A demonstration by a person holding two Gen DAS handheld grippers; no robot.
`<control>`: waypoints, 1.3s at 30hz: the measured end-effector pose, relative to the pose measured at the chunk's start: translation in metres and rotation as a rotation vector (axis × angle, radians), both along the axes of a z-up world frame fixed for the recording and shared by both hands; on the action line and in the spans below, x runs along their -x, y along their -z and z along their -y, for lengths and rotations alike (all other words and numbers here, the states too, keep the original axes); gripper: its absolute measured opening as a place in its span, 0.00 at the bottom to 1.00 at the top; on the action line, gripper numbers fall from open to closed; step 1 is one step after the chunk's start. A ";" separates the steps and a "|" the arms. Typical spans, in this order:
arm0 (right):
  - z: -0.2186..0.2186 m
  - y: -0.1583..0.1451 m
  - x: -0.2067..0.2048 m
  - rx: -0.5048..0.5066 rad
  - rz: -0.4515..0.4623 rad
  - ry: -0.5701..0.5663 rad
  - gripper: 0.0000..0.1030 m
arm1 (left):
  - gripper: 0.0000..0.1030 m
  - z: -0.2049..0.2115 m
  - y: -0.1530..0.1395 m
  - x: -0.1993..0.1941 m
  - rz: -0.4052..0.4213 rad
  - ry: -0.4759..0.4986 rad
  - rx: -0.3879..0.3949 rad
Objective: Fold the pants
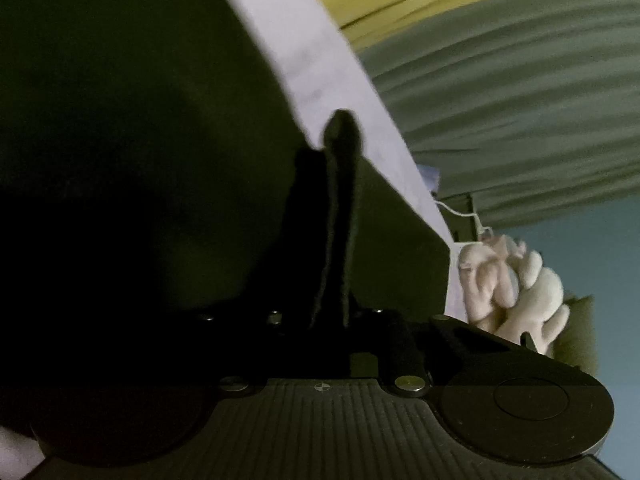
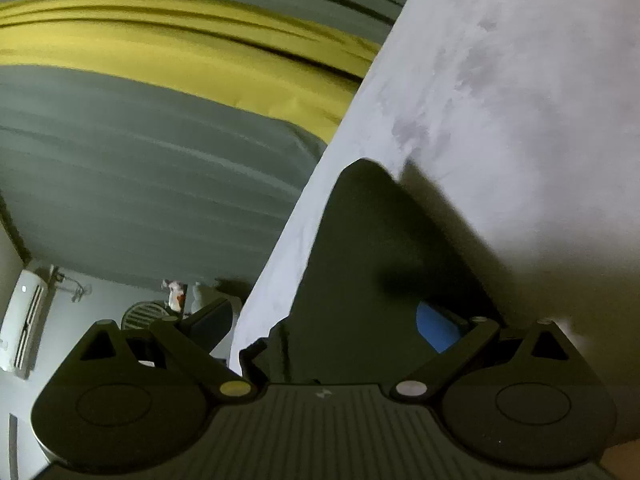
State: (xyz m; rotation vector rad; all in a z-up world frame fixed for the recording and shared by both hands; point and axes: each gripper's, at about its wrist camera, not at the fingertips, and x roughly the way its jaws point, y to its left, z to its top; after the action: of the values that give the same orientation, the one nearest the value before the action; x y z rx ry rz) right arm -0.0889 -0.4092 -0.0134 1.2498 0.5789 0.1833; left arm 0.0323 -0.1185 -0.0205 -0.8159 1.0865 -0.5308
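The pants [image 1: 120, 160] are a dark olive cloth that fills the left half of the left wrist view. Their straight edge runs diagonally across a pale lavender surface [image 1: 304, 60]. My left gripper [image 1: 336, 128] has its two black fingers pressed close together on that edge, with the tips just past it. In the right wrist view my right gripper [image 2: 384, 168] shows as one dark wedge against the same pale surface [image 2: 500, 100]. Its fingers are drawn together and dark cloth [image 2: 400, 248] merges with them. The pad contact is hidden in shadow.
A person's hand [image 1: 516, 292] is clenched beside the cloth's lower corner, next to a thin white string [image 1: 460, 212]. Yellow and grey curtains [image 2: 160, 140] hang behind. An air conditioner [image 2: 24, 320] is on the far wall. A blue patch [image 2: 436, 328] shows behind the right fingers.
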 end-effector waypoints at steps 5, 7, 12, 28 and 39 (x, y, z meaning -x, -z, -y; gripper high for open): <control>0.003 0.000 0.005 -0.026 0.038 0.010 0.96 | 0.17 -0.031 -0.057 0.019 0.164 -0.029 -0.076; 0.006 0.000 0.010 -0.051 0.068 0.022 0.96 | 0.17 -0.048 -0.078 0.028 0.236 -0.054 -0.126; 0.006 0.001 0.009 -0.051 0.054 0.039 0.96 | 0.24 -0.078 -0.088 0.041 0.316 -0.119 -0.423; -0.093 -0.048 -0.063 0.788 -0.082 -0.136 0.54 | 0.68 -0.064 -0.027 0.039 0.279 -0.162 -0.473; -0.127 -0.006 -0.104 1.066 -0.202 -0.155 0.86 | 0.77 -0.051 -0.025 0.044 0.316 -0.135 -0.509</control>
State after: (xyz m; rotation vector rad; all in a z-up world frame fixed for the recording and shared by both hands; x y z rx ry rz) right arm 0.0155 -0.2827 -0.0075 0.1862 0.7957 -0.1267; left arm -0.0118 -0.0670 0.0044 -0.3391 0.8140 -0.2385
